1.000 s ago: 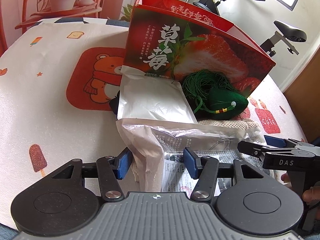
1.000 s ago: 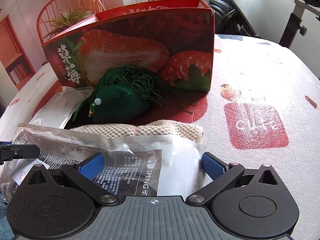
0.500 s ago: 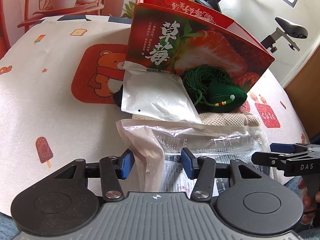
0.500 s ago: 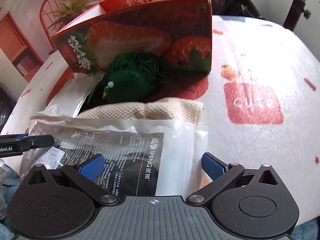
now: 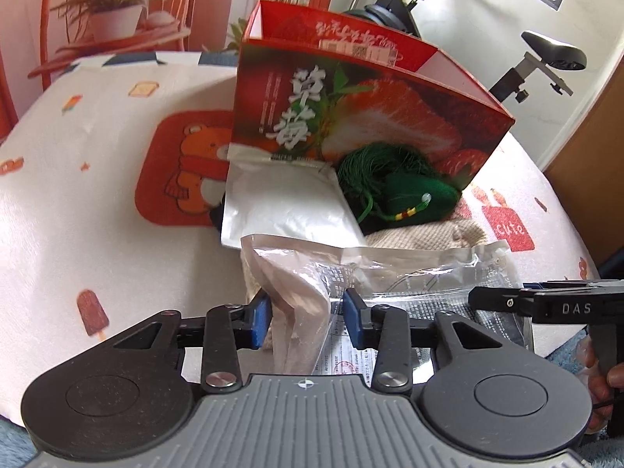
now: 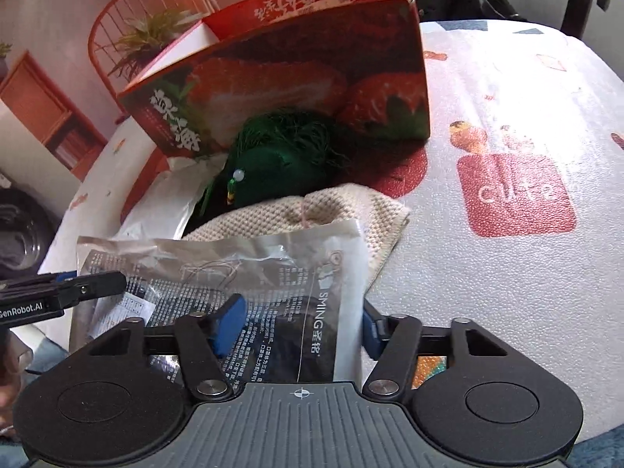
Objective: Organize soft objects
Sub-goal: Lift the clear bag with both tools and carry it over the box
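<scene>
A clear plastic packet (image 5: 394, 273) (image 6: 249, 277) with printed text lies at the table's near edge, over a beige knitted cloth (image 5: 425, 234) (image 6: 331, 210). My left gripper (image 5: 306, 316) is shut on the packet's crumpled left end. My right gripper (image 6: 298, 325) is closing around the packet's right end, with its pads close to the plastic. A green tasselled pouch (image 5: 413, 195) (image 6: 280, 167) and a white foil bag (image 5: 288, 202) (image 6: 163, 202) lie behind, against a red strawberry box (image 5: 362, 113) (image 6: 288, 78).
The box is open at the top and stands mid-table on a white cloth with red cartoon patches (image 5: 175, 179) (image 6: 514, 195). An exercise bike (image 5: 546, 58) stands behind the table, a red chair (image 6: 144, 31) and potted plant (image 5: 113, 19) at the back.
My right gripper's pads have narrowed onto the packet's right end. Both grippers and the packet have risen, so the box's open top now shows.
</scene>
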The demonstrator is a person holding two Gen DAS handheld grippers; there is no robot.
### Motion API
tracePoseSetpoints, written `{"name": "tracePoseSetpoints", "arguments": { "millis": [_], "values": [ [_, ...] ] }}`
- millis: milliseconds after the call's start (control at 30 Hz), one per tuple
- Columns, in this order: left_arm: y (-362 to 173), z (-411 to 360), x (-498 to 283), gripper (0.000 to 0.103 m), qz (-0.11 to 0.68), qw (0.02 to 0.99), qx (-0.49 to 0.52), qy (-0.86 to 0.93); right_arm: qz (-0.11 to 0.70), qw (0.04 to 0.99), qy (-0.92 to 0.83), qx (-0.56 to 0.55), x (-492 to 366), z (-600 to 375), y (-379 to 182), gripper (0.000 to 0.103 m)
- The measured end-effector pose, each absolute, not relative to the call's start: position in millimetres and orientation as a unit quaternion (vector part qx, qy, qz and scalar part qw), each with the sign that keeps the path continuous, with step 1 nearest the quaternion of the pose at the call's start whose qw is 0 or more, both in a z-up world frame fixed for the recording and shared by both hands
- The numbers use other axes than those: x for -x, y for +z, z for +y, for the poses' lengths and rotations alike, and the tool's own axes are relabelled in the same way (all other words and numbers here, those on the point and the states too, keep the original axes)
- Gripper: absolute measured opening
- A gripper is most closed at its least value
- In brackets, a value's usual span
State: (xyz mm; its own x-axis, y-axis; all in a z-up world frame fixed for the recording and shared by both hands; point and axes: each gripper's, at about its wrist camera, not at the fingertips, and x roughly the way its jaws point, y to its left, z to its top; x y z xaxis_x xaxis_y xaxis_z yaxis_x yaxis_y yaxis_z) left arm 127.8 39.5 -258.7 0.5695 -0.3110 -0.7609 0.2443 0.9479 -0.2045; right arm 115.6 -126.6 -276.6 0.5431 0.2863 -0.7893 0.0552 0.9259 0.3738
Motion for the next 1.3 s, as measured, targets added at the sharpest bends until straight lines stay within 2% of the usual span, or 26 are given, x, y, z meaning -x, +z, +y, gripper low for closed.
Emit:
{"name": "tracePoseSetpoints", "arguments": {
  "millis": [1033, 1300],
  "values": [
    [-161.8, 30.3, -163.9, 0.040, 0.334, 0.922, 0.039, -0.191, 0.341, 0.925, 0.095, -0.140, -150.0, -156.6, -156.9, 0.045],
    [-135.7, 27.6, -187.5, 0.040, 0.316, 0.927, 0.024, -0.200, 0.317, 0.932, 0.117, -0.128, -174.9, -165.9, -134.6, 0.040]
  ]
}}
